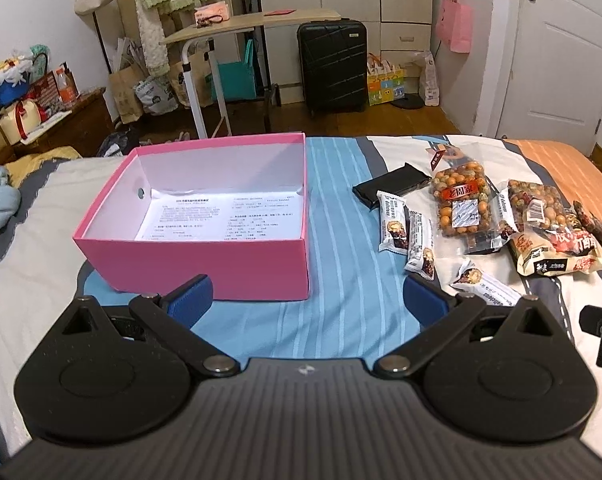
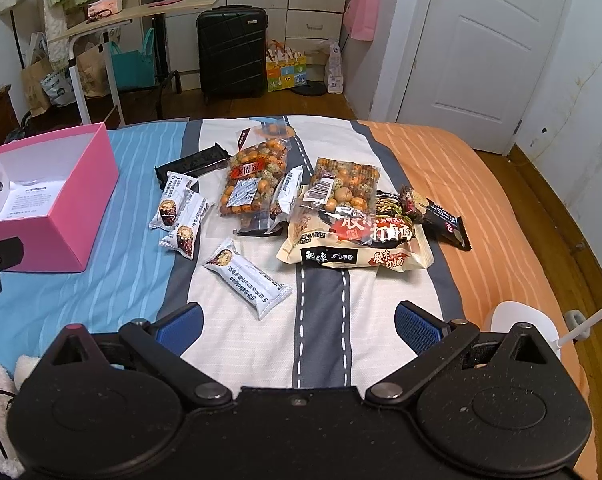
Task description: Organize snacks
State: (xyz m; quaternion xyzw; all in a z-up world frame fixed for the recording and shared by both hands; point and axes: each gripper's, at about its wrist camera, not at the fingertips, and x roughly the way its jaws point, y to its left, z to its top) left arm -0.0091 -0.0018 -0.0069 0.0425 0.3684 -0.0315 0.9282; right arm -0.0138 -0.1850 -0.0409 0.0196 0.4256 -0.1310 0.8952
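pink box [image 1: 205, 264] interior leftward, dark snack packet [image 2: 447, 226] rightward

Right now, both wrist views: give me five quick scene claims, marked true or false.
1. The pink box holds snacks. False: only a printed sheet lies inside.
2. Both grippers, left and right, are open and hold nothing. True.
3. The black suitcase lies flat on the bed. False: it stands upright on the floor.
4. The snacks lie on the bedsheet, outside the box. True.
5. The white door stands wide open. False: it is shut.
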